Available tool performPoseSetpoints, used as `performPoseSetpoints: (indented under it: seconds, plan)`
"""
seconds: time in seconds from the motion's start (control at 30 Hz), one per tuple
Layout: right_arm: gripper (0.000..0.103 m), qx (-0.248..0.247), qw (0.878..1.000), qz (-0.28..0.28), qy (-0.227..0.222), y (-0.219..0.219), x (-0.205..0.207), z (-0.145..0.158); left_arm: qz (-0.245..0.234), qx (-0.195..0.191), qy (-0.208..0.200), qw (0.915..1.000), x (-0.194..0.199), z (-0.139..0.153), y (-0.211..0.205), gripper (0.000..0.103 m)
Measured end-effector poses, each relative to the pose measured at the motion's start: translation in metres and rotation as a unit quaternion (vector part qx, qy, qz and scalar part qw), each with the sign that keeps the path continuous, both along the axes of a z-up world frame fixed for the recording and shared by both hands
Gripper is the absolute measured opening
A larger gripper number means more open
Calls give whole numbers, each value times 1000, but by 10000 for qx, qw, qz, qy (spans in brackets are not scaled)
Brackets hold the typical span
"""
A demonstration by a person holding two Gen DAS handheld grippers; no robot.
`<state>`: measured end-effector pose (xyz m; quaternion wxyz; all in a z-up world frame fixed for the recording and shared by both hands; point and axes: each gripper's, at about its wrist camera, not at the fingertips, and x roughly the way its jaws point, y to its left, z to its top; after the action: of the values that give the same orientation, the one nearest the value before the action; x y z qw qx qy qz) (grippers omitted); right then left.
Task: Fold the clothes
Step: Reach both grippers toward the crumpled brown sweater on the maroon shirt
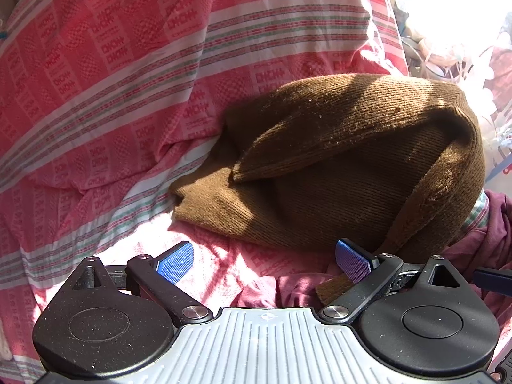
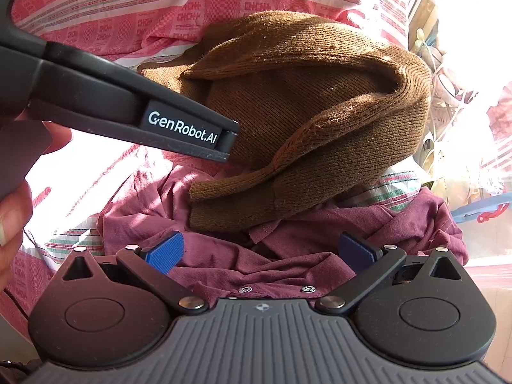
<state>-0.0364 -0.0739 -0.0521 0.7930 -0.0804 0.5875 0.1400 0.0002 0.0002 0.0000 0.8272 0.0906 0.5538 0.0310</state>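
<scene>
A big pink cloth (image 1: 105,73) covers the whole soft surface, and it lies in bumps and folds. It has little woven patterns and bands of white, green and red stripes that run across it from the left side up to the right. Strong sunlight falls on it and makes bright white patches near the bottom. In the left wrist view, the left gripper (image 1: 265,260) hangs over the pink cloth with its two blue pads (image 1: 176,260) wide apart and nothing between them. Just past it, toward the right, the brown knitted sweater (image 1: 352,166) lies in a rounded, folded heap on the cloth. One brown cuff reaches down to the right pad, and it is hard to say if they touch. At the far right a dark red shirt (image 1: 489,243) pokes out from under the sweater. In the right wrist view, a person's hand (image 2: 16,198) shows at the left edge, holding the black handle of the other tool, which has white letters on it. The right gripper (image 2: 260,252) is spread wide too, empty, right above the crumpled dark red shirt with its metal snaps (image 2: 245,289). At the far right, the room is washed out by sun, with blurry clutter (image 2: 454,96) I cannot make out.
</scene>
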Motion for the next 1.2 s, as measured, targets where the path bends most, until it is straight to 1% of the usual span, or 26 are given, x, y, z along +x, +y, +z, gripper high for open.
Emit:
performPoseSetpoints:
  seconds: [0.7, 0.93, 1.07, 1.2]
  plan:
    - [102, 2, 10000, -61, 1, -8, -2, 0, -116, -51, -55, 9999, -1, 0, -7, 101]
    - [102, -23, 9999, -143, -8, -21, -3, -1, -158, -53, -90, 9998, 1, -2, -15, 101]
    - [102, 8, 9999, -132, -62, -35, -7, 2, -348, -98, -138, 9992, 2, -2, -27, 101]
    - [102, 188, 9993, -296, -110, -65, -9, 10, -650, -140, -202, 9976, 5, -3, -45, 101]
